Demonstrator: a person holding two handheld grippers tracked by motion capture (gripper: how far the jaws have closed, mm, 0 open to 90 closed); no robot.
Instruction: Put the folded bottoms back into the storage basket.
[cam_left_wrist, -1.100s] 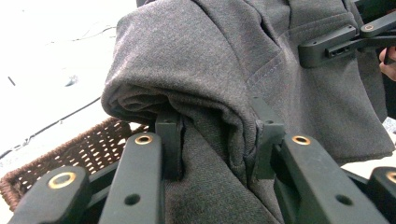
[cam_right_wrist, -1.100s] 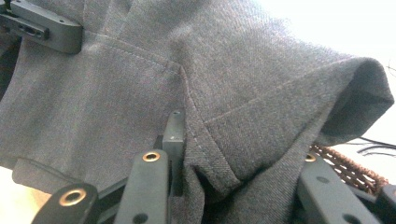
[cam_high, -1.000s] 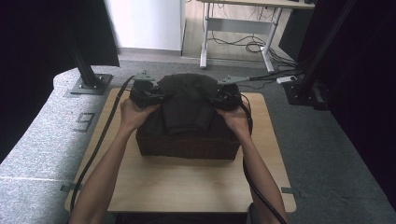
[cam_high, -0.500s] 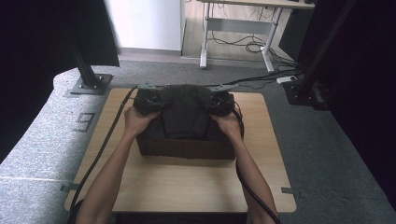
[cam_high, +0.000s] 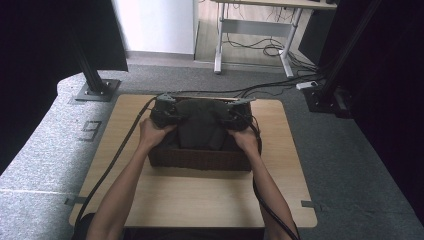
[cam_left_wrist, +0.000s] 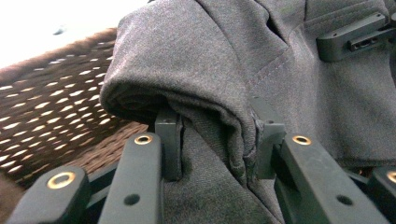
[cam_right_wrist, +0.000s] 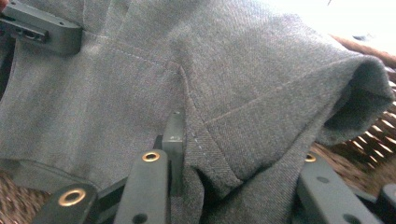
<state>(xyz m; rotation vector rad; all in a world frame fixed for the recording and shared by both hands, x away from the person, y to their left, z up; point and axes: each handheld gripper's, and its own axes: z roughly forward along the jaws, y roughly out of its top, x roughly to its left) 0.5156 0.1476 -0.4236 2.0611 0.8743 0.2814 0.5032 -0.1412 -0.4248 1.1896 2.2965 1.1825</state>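
A folded dark grey garment hangs between my two grippers over a dark brown wicker basket on the wooden table. My left gripper is shut on the garment's left side, and in the left gripper view the thick grey cloth bunches between its pads at my left gripper. My right gripper is shut on the right side; the right gripper view has a seamed fold pinched at my right gripper. The garment's lower part sits inside the basket.
The basket's woven wall lies behind the cloth. Black frame posts stand at the table's back left and back right. Cables trail from both grippers along the forearms. Bare tabletop lies in front of the basket.
Both grippers have come down with the garment, which has sunk from above the basket into it. The hands now sit at the basket's rim.
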